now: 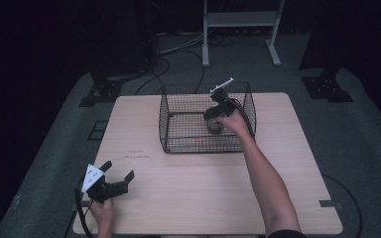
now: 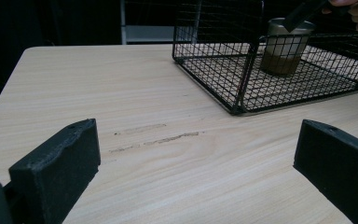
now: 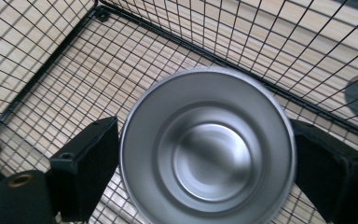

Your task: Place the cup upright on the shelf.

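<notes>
A shiny metal cup stands upright on the floor of a black wire basket at the table's far middle. My right gripper reaches down into the basket from above. In the right gripper view its two black jaws press against opposite sides of the cup, whose open mouth faces the camera. My left gripper rests low over the table's front left corner, jaws wide apart with nothing between them. From the left gripper view the cup and basket lie far ahead to the right.
The light wooden table has a faint scuff mark in front of the left gripper. The basket's wire walls surround the cup closely on its right side. Beyond the table are a white stand's legs and cables on the floor.
</notes>
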`<state>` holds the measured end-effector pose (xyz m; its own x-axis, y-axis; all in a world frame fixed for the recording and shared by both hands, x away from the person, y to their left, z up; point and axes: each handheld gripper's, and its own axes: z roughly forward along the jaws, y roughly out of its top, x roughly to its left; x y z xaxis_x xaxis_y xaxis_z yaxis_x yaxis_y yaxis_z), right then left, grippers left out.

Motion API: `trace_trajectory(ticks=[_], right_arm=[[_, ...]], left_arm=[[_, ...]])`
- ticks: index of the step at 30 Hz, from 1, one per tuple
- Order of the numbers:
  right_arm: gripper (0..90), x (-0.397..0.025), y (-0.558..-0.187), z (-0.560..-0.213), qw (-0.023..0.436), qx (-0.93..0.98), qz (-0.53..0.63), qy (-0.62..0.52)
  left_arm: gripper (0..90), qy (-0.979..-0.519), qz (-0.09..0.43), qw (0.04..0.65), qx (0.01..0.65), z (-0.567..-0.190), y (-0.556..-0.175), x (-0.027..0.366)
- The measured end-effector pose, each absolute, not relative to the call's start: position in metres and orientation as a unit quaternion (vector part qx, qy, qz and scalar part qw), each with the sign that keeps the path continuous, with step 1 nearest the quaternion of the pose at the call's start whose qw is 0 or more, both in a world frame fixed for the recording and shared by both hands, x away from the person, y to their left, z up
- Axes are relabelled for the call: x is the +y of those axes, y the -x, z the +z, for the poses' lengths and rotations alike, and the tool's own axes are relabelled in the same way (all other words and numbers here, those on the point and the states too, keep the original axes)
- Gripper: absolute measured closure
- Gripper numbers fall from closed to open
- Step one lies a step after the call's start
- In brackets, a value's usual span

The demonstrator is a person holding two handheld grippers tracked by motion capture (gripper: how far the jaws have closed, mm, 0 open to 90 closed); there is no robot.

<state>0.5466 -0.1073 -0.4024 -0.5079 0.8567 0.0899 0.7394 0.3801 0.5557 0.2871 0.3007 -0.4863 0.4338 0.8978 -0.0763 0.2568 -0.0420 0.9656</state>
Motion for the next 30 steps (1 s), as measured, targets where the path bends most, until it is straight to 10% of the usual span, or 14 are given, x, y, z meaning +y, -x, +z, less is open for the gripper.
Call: trace_trajectory(ticks=[30], right_arm=[[11.4,-0.115,-0.541,-0.386,0.125,0.808,0.308,-0.487]], left_arm=[[0.0,-0.658,0.299,0.534,0.439,-0.486,-0.287,0.301]])
